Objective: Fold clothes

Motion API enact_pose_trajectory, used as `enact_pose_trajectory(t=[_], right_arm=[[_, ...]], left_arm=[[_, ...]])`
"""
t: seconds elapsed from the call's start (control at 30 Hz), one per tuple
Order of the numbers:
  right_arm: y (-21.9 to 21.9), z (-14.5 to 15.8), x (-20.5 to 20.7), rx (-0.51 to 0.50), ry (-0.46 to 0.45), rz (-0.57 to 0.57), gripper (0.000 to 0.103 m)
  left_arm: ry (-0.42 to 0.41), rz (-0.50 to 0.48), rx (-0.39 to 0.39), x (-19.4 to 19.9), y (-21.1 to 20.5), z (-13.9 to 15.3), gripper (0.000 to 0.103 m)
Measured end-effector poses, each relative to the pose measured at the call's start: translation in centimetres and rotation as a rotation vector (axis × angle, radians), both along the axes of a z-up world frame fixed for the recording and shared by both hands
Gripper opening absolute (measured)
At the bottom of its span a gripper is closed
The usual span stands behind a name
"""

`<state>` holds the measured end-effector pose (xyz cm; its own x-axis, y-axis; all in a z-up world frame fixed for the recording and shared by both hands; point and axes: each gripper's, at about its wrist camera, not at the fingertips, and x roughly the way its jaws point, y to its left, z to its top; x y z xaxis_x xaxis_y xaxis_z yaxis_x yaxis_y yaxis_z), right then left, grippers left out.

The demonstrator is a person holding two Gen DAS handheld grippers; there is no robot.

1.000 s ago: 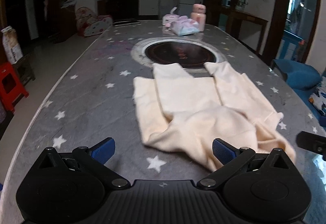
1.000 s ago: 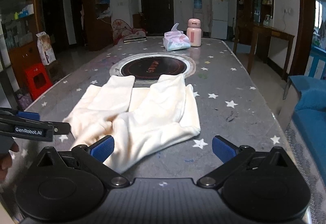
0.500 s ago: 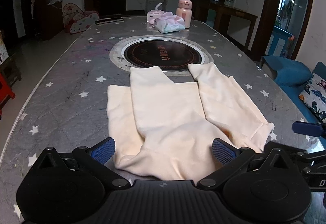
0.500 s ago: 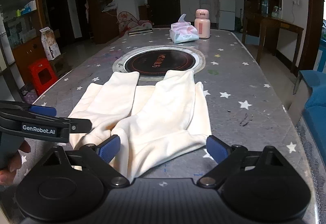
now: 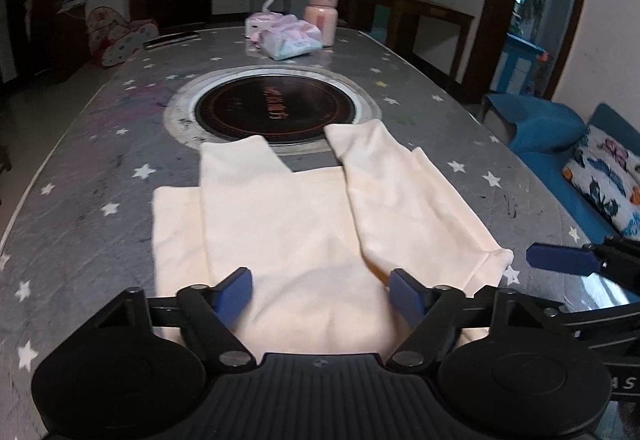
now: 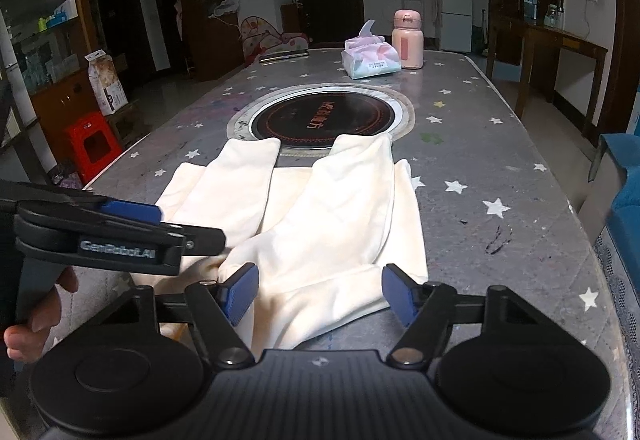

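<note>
A cream garment [image 5: 280, 220] lies flat on the grey star-patterned table [image 5: 80, 199], both sleeves folded over its body and pointing to the far end. My left gripper [image 5: 320, 280] hangs over the garment's near edge. Its jaws are closing, with cloth between the blue pads and no visible pinch. In the right wrist view the garment [image 6: 340, 207] has its near right corner under my right gripper [image 6: 320, 280], whose jaws are also closing around cloth without pressing it. The left gripper [image 6: 120, 232] shows there at the left, held by a hand [image 6: 32, 320].
A round black cooktop [image 5: 276, 111] is set into the table beyond the sleeves. A tissue pack [image 5: 290, 41] and a pink bottle [image 5: 322, 15] stand at the far end. A blue sofa [image 5: 540, 127] lies right of the table, a red stool [image 6: 92, 143] left.
Both grippers have moved forward over the garment's near edge and their jaws have narrowed. The left one slid right, so the cloth now lies between its pads.
</note>
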<state>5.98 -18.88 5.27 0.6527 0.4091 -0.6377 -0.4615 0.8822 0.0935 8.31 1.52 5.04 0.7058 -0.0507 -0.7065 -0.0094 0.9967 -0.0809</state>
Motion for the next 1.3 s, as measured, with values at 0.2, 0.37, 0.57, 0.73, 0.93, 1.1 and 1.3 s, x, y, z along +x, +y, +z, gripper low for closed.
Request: enact_pose_trajectory(t=[0.2, 0.37, 0.57, 0.73, 0.93, 1.1, 1.3], right_arm=[[-0.7, 0.2, 0.6, -0.003, 0.0, -0.016, 0.063], [-0.7, 0.4, 0.9, -0.015, -0.004, 0.0, 0.062], [1.0, 0.2, 1.8, -0.008, 0.023, 0.064, 0.054], [3.1, 0.0, 2.5, -0.003, 0.042, 0.117, 0.048], [5.5, -1.1, 3.2, -0.004, 0.093, 0.177, 0.032], [4.8, -1.7, 2.9, -0.007, 0.098, 0.155, 0.01], [0.9, 0.3, 0.3, 0.025, 0.026, 0.094, 0.004]], left_arm=[[0.046, -0.065, 0.021, 1.7, -0.5, -1.2, 0.023], [0.03, -0.076, 0.01, 0.9, 0.1, -1.3, 0.006], [0.009, -0.076, 0.021, -0.5, 0.8, -1.0, 0.004], [-0.001, -0.058, -0.003, -1.5, 1.5, -0.9, 0.004], [-0.014, -0.052, -0.019, -2.4, 1.9, -0.5, 0.004], [-0.023, -0.042, -0.029, -3.2, 2.4, -0.4, 0.004], [-0.062, -0.031, -0.023, -5.3, 2.7, 0.7, 0.003]])
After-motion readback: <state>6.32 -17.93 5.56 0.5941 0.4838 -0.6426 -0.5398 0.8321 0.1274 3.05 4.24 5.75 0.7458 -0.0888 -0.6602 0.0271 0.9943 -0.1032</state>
